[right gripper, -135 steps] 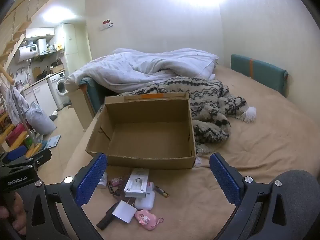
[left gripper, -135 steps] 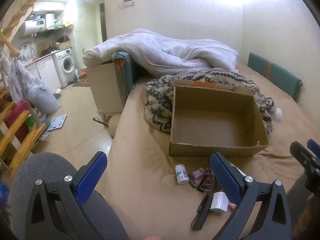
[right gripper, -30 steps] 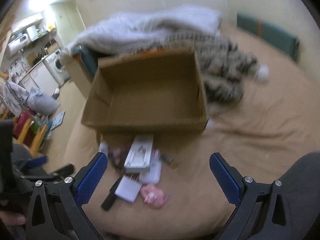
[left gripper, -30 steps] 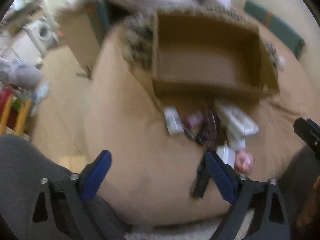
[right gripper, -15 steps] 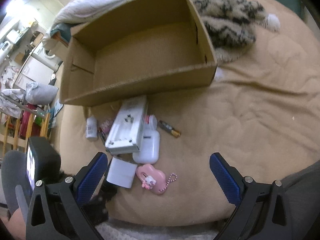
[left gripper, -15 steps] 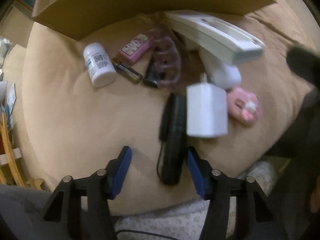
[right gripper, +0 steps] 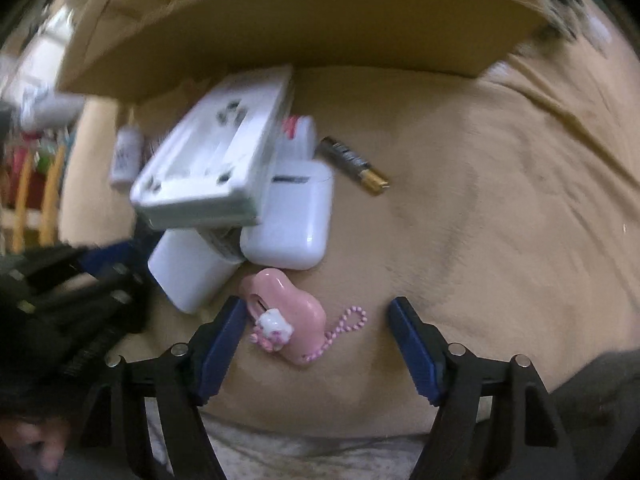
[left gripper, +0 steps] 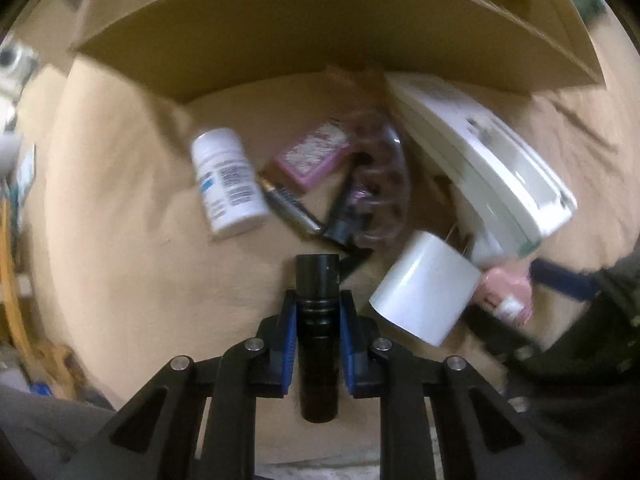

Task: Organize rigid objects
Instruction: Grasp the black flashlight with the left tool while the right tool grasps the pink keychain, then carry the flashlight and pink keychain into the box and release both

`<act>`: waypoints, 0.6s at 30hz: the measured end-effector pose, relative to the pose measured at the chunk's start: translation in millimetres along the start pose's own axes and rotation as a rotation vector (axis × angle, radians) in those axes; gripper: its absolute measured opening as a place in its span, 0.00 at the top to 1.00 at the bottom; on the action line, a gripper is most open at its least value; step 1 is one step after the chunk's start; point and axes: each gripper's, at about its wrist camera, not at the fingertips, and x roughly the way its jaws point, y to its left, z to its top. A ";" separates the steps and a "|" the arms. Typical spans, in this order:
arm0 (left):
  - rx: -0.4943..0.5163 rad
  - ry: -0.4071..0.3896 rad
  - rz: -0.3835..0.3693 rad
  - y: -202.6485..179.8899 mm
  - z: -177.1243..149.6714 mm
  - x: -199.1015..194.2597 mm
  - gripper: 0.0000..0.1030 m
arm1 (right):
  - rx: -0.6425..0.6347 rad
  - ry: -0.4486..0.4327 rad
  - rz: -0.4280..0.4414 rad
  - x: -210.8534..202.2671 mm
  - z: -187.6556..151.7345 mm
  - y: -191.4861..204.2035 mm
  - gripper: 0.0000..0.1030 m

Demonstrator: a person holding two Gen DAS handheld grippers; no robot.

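A black tube (left gripper: 318, 344) lies on the tan bed cover, and my left gripper (left gripper: 317, 298) points down on it. Its jaws are closing, and both blue pads (left gripper: 288, 332) press the tube's sides. In the right wrist view a pink heart-shaped charm (right gripper: 288, 312) with a bead chain lies between the jaws of my right gripper (right gripper: 316, 306). These jaws are closing too. The left pad (right gripper: 224, 336) is close beside the charm and the right pad stands well apart from it. An open cardboard box (left gripper: 320, 28) sits just beyond the pile.
Around the tube lie a white pill bottle (left gripper: 226, 182), a battery (left gripper: 292, 208), a pink packet (left gripper: 316, 156), a white charger block (left gripper: 424, 296) and a long white device (left gripper: 492, 168). A white earbud case (right gripper: 292, 216) and another battery (right gripper: 354, 166) lie beyond the charm.
Both grippers have come down onto the pile. The left jaws went from wide to tight around the black tube. The right jaws have narrowed around the pink charm.
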 end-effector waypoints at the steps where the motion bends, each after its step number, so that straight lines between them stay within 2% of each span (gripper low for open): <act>1: -0.019 0.000 -0.006 7.8 0.3 -3.0 0.83 | -0.029 -0.007 -0.030 0.8 -0.7 6.9 0.23; 2: -0.028 -0.003 -0.004 15.1 1.3 -6.8 0.83 | -0.054 -0.014 -0.054 1.5 -2.2 13.0 0.24; 4: -0.044 -0.014 0.002 21.9 0.6 -9.9 0.83 | -0.103 -0.033 -0.081 -1.2 -5.1 24.3 0.34; 5: -0.052 -0.020 0.004 25.2 -0.3 -9.8 0.83 | -0.122 -0.044 -0.082 -3.9 -6.4 29.7 0.47; 6: -0.059 -0.024 0.005 27.3 -4.8 -12.9 0.83 | -0.136 -0.059 -0.089 -7.6 -8.0 33.8 0.56; 10: -0.096 -0.055 0.022 39.4 -24.9 -16.1 0.83 | -0.115 -0.092 -0.022 -27.6 -14.7 29.9 0.62; 11: -0.102 -0.064 0.031 30.2 -23.2 -10.7 0.83 | -0.105 -0.104 0.005 -31.6 -15.0 30.2 0.63; 18: -0.135 -0.189 0.104 64.9 -37.5 -42.7 0.83 | -0.040 -0.207 0.086 -74.3 -17.1 10.0 0.63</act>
